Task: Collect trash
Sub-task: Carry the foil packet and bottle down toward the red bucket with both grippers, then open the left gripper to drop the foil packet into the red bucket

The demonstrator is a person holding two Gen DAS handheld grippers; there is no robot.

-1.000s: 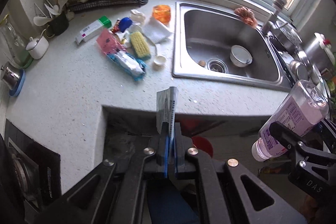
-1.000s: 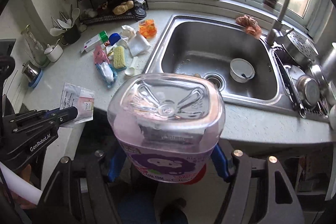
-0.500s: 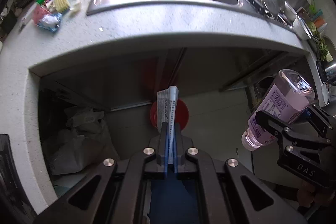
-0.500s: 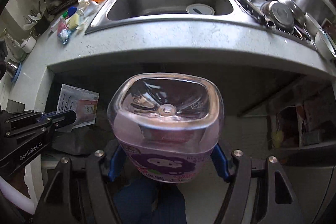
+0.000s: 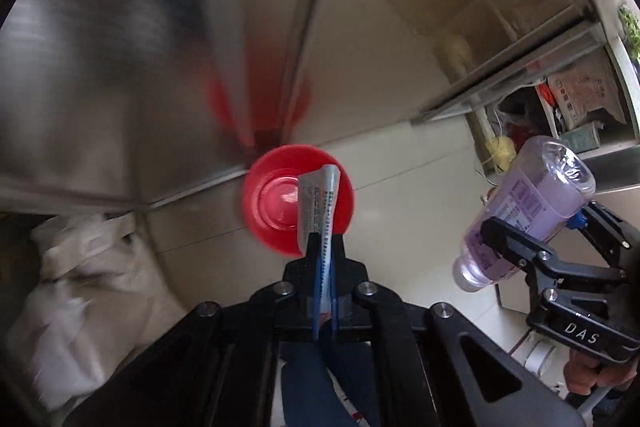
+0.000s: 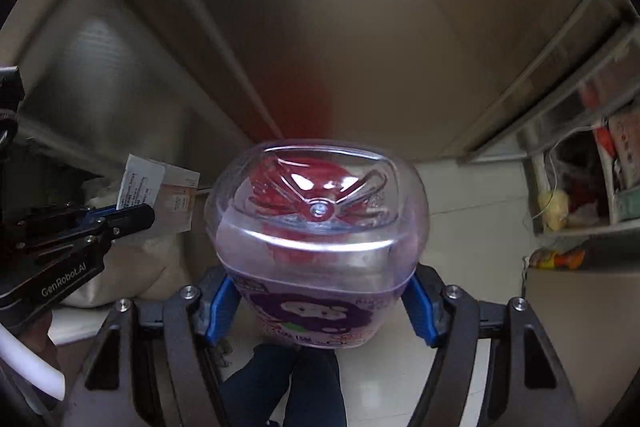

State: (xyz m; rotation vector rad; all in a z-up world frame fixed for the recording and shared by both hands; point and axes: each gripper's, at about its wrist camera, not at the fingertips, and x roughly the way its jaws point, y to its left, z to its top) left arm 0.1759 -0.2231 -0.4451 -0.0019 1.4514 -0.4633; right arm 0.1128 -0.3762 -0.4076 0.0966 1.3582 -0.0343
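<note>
In the left wrist view, the left hand-held gripper (image 5: 325, 259) is pinching a flat printed packet (image 5: 319, 203) between its closed blue-lined fingers, the packet standing on edge and reaching up toward twelve o'clock. Directly behind the packet, at the centre of the view, a red bin (image 5: 298, 205) is sitting on the pale tiled floor (image 5: 404, 211), its open mouth facing the camera; the packet is overlapping the bin's right half. At four o'clock, the right hand-held gripper (image 5: 532, 239) is clamping a clear bottle with purple liquid (image 5: 528, 211), the bottle tilting with its base toward one o'clock. At eight o'clock a crumpled whitish bag (image 5: 76, 291) is lying blurred against the cabinet front. At two o'clock an open shelf (image 5: 576, 107) is holding assorted bags and boxes, too small to tell apart.

In the right wrist view, the right hand-held gripper (image 6: 320, 307) is gripping the bottle (image 6: 318, 227) across its sides, blue pads (image 6: 218, 307) pressing on both flanks and the jaws standing wide around it. The bottle's square base is facing the camera and filling the centre, and the red of the bin (image 6: 304, 167) is showing through the clear plastic. At nine o'clock the left hand-held gripper (image 6: 140, 217) is holding the packet (image 6: 160, 191), its fingers shut on the lower edge. Below the bottle, at six o'clock, dark trouser legs (image 6: 304, 383) are standing on the floor (image 6: 448, 187). At three o'clock the shelf (image 6: 580, 187) is showing cluttered items.
</note>
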